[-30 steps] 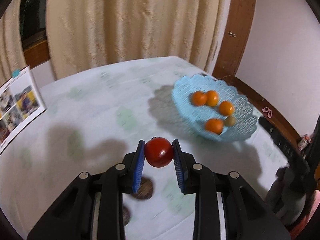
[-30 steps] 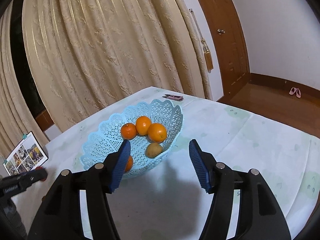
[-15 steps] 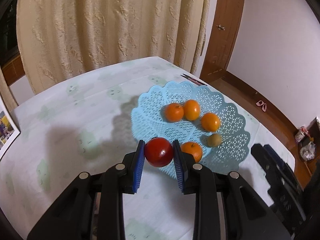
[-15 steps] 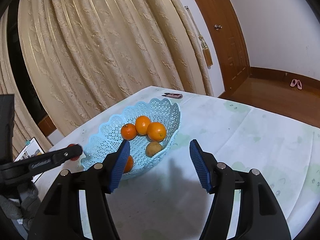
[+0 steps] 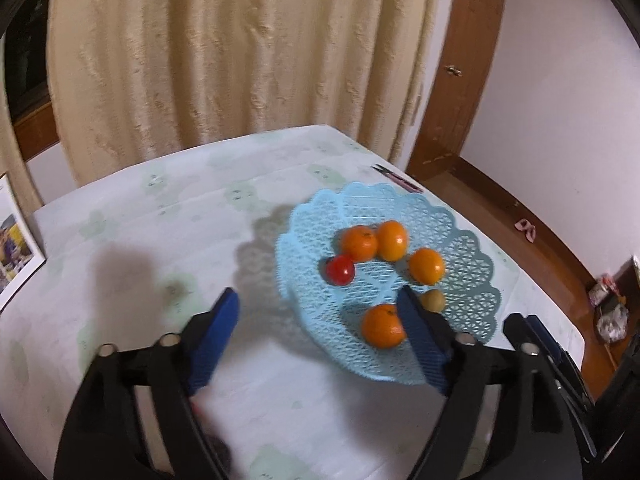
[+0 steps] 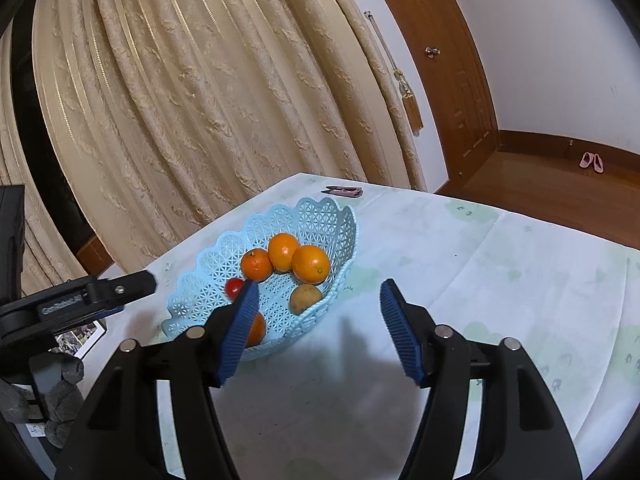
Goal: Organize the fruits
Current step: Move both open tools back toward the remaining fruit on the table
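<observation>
On the table (image 5: 280,380), blue basket (image 5: 472,292) holds fruit, both tongs empty.
Left gripper (image 5: 320,332) jaws opening wide, nothing between the pads; red tomato (image 5: 340,271) lies loose in the basket beside four oranges (image 5: 359,242) and a small brownish fruit (image 5: 434,300). Right gripper (image 6: 316,328) jaws also opening, empty, hovering near the basket's front rim. Photo print (image 5: 12,256) at the table's left edge; pink clip (image 6: 344,191) beyond the basket.

The table (image 6: 500,280) wears a pale cloth with faint green prints. On it sits a blue lattice basket (image 6: 320,216), a pink clip (image 6: 345,191) beyond near the far edge. A photo frame (image 5: 16,256) lies at the left side.
</observation>
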Demonstrator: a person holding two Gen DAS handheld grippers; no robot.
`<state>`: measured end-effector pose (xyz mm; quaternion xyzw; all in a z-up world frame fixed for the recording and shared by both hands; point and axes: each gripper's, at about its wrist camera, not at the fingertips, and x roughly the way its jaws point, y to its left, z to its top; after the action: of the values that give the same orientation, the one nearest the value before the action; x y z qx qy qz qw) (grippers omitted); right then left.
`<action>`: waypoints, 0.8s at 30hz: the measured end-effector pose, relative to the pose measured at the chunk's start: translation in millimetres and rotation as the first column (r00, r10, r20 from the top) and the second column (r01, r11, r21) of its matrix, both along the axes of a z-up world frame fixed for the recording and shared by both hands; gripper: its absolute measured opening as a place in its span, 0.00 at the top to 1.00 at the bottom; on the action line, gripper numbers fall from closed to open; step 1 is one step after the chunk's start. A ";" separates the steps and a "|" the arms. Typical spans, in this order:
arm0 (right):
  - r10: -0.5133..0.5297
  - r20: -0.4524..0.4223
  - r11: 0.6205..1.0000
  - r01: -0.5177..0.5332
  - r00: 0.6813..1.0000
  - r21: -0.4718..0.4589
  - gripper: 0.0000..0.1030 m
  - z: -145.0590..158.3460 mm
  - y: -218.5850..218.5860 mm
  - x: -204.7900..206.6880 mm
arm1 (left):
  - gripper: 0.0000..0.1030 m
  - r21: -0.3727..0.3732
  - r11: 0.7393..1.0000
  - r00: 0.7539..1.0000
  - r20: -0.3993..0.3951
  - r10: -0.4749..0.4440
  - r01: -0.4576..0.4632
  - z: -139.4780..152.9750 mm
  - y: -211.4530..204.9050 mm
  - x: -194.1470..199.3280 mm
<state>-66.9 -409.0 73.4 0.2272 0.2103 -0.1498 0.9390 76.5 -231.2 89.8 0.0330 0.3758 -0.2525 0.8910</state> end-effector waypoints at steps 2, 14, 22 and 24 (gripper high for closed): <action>-0.006 0.011 1.000 0.006 1.000 0.000 0.23 0.6 0.2 -1.6 | 0.15 0.005 1.000 1.000 0.005 0.024 -0.024 1.3 7.3 -1.0; -0.004 0.021 1.000 0.004 1.000 0.005 0.17 1.4 1.0 -3.1 | 0.11 0.058 0.987 0.989 0.018 0.147 -0.148 0.1 72.9 -8.9; -0.004 0.007 1.000 0.004 1.000 -0.006 0.17 2.1 4.0 -4.4 | 0.11 0.075 0.972 0.975 0.017 0.222 -0.223 -4.1 127.8 -19.6; 0.006 -0.003 1.000 -0.006 1.000 -0.004 0.17 1.4 5.9 -3.9 | 0.11 0.076 0.967 0.970 0.006 0.243 -0.243 -8.1 140.4 -21.6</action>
<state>-70.8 -403.1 74.8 0.2247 0.2118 -0.1479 0.9395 54.9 -90.8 81.6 0.0201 0.3876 -0.1272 0.9128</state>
